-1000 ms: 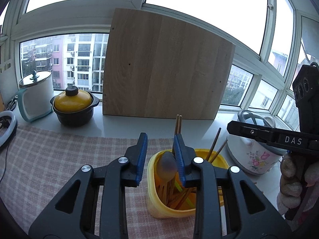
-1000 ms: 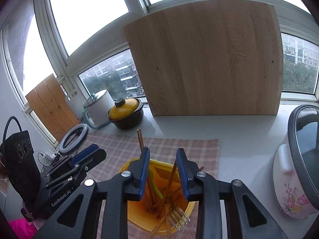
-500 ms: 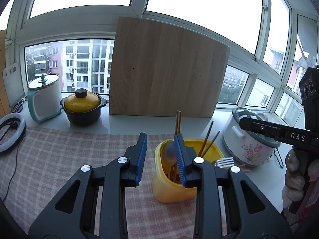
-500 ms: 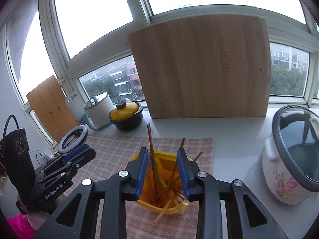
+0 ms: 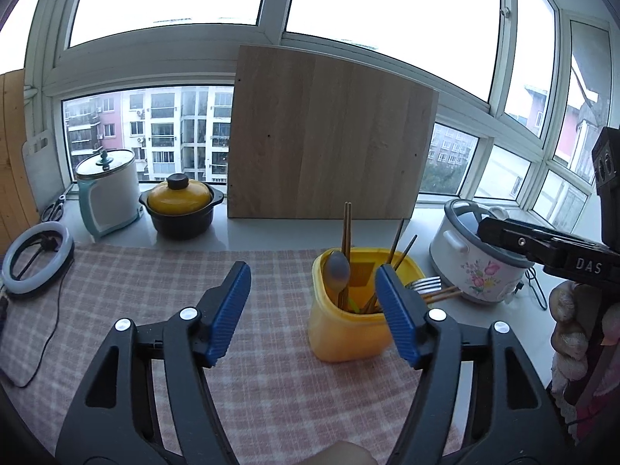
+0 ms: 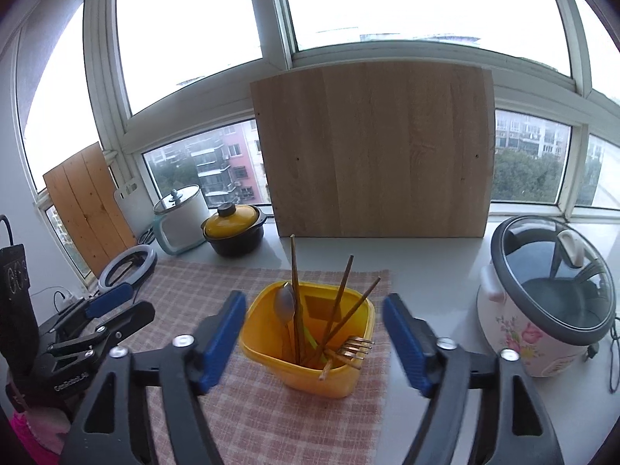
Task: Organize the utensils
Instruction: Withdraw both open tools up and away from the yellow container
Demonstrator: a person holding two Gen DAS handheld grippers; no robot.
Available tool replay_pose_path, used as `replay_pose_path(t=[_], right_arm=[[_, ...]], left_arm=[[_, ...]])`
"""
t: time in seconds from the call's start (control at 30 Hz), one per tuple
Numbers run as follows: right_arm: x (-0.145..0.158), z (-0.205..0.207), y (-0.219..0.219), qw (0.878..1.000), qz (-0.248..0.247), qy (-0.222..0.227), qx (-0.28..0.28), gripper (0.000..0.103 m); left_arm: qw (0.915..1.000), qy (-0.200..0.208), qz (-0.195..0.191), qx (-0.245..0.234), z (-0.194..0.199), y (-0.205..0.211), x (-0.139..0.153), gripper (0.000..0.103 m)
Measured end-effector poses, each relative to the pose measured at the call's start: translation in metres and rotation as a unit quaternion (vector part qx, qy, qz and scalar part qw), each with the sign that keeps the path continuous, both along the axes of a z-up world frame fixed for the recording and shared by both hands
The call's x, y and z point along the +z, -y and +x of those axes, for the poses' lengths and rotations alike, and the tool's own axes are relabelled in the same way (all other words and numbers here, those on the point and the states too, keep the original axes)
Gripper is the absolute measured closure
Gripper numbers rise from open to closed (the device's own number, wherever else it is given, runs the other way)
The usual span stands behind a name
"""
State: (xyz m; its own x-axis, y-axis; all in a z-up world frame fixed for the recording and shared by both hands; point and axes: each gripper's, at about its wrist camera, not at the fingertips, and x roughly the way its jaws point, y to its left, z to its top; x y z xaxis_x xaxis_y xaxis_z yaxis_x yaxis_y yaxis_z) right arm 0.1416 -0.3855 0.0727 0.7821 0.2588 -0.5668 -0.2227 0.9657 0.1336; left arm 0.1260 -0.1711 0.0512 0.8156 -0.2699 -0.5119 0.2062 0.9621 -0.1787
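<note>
A yellow utensil holder (image 5: 348,333) (image 6: 310,364) stands on a pink checked cloth (image 5: 155,283) (image 6: 271,418). It holds a spoon (image 5: 336,271) (image 6: 285,304), wooden chopsticks (image 5: 345,228) (image 6: 294,283) and a fork (image 5: 424,283) (image 6: 354,348). My left gripper (image 5: 312,310) is open and empty, just in front of and left of the holder. My right gripper (image 6: 314,337) is open and empty, with the holder seen between its blue fingers. The right gripper also shows at the right edge of the left wrist view (image 5: 542,248).
A large wooden board (image 5: 329,135) (image 6: 376,151) leans on the window. A floral rice cooker (image 5: 476,255) (image 6: 542,294) stands right of the holder. A yellow-lidded black pot (image 5: 180,209) (image 6: 234,228), a white kettle (image 5: 108,190) and a ring light (image 5: 37,255) stand at the left.
Both grippers have opened wide and pulled back and up from the holder. The holder now looks smaller and farther away in both views.
</note>
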Motion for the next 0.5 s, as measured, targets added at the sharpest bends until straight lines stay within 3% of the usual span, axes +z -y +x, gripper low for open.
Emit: replay_pose_path(t=[0.2, 0.3, 0.5], right_arm=[[0.005, -0.012, -0.006, 1.0, -0.016, 0.022, -0.011, 0.003], [0.007, -0.015, -0.007, 0.999, -0.015, 0.03, -0.017, 0.001], [0.006, -0.019, -0.008, 0.999, -0.017, 0.034, -0.025, 0.0]], left_arm=[[0.9997, -0.006, 0.018, 0.014, -0.014, -0.004, 0.004, 0.018], [0.9987, -0.007, 0.035, 0.037, -0.02, -0.005, 0.005, 0.002], [0.9979, -0.008, 0.044, 0.047, -0.026, -0.01, 0.006, 0.002]])
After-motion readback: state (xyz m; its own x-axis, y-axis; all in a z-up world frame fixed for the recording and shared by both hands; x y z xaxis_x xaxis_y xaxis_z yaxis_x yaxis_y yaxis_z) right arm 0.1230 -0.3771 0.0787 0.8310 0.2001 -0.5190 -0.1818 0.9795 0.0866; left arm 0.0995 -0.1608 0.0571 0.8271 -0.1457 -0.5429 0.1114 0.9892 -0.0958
